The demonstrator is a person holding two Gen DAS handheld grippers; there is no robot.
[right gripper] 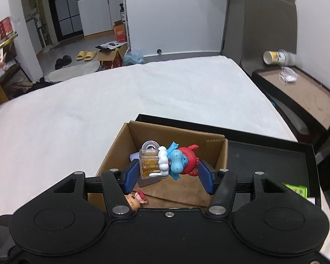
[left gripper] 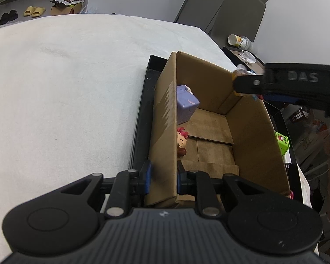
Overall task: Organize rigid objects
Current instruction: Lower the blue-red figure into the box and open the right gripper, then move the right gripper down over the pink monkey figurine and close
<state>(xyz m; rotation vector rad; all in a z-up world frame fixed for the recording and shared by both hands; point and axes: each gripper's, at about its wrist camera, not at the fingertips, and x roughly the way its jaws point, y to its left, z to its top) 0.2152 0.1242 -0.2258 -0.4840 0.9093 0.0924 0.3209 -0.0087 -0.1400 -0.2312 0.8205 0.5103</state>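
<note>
Left claw [left gripper: 164, 177] is pinching the cardboard box [left gripper: 250, 136] wall. Right claw [right gripper: 168, 173] is standing wide, its pads apparently flanking the blue-and-red figurine [right gripper: 178, 160] over the box; contact unclear. Purple block [left gripper: 186, 103] and doll [left gripper: 182, 142] are lying inside, partly hidden.

Both wrist views look down closely into the shared cardboard box [left gripper: 209, 132] [right gripper: 125, 145].

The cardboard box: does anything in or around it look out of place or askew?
Yes. The blue and red figurine lies sideways between the open right gripper pads, over the cardboard box. The left gripper pinches the box wall. A green box sits outside, in the black tray.
</note>
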